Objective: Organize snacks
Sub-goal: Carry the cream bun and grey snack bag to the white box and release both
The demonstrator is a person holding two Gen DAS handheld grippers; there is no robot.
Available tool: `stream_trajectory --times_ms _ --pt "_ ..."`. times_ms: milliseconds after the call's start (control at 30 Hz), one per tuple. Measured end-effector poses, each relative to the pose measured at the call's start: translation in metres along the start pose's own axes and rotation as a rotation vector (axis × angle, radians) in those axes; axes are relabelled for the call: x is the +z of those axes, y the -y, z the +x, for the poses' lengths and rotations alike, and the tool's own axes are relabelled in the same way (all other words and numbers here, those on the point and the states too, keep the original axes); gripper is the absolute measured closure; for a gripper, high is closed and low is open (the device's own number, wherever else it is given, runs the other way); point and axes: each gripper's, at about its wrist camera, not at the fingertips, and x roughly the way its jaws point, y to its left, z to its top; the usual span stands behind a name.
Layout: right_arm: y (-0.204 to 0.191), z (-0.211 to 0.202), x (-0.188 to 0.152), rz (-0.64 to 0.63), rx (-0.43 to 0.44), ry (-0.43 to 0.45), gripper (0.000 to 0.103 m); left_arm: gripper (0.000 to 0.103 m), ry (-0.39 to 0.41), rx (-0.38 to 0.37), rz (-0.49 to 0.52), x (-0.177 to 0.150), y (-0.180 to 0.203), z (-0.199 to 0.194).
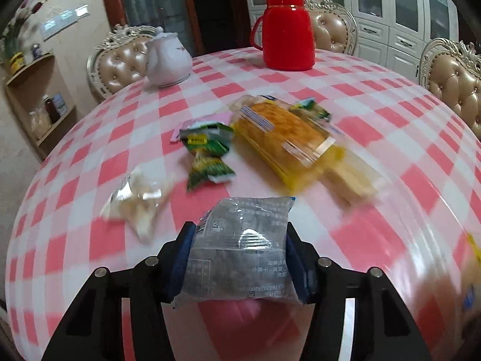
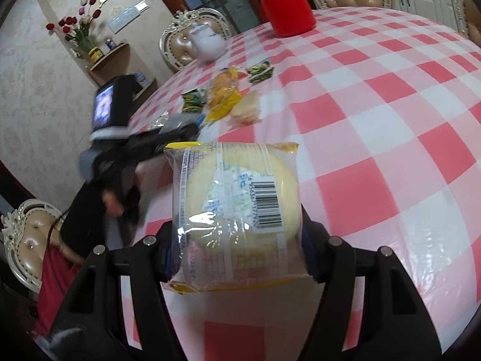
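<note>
My left gripper (image 1: 240,240) is shut on a grey snack packet (image 1: 240,252) and holds it above the checked tablecloth (image 1: 390,138). Ahead of it lie a clear white snack bag (image 1: 138,201), two green packets (image 1: 207,153), a large yellow bread pack (image 1: 279,138) and a pale wafer pack (image 1: 351,177). My right gripper (image 2: 237,240) is shut on a clear pack holding a pale round cake (image 2: 237,207), above the table. The left gripper (image 2: 168,135) with its packet shows at the left of the right wrist view, near the snack pile (image 2: 225,96).
A red thermos (image 1: 287,30) and a white teapot (image 1: 168,57) stand at the far side of the table. Padded chairs (image 1: 451,81) ring the table. A corner shelf (image 1: 39,96) with jars is at the left wall.
</note>
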Motion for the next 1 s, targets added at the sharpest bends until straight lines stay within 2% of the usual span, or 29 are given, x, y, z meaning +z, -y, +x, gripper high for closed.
stream_trajectory --times_ms 100,300,533,667,1000 --pt "0.004 -0.002 0.001 0.009 -0.005 0.01 0.036 0.046 0.02 0.019 -0.057 -0.019 0.005 -0.026" --pt "-0.003 -0.005 -0.001 -0.027 0.004 0.028 0.036 0.046 0.097 0.061 -0.247 -0.062 -0.012 -0.095" --pt "-0.015 -0.002 -0.012 -0.025 0.058 0.016 0.036 0.046 0.182 0.161 -0.428 -0.126 -0.029 -0.161" --pt "-0.023 -0.005 -0.024 -0.004 0.092 0.002 0.036 0.046 0.167 0.166 -0.514 -0.158 -0.044 -0.18" --pt "-0.071 -0.013 -0.06 -0.159 0.105 -0.012 0.036 0.046 0.177 0.24 -0.521 -0.205 -0.066 -0.234"
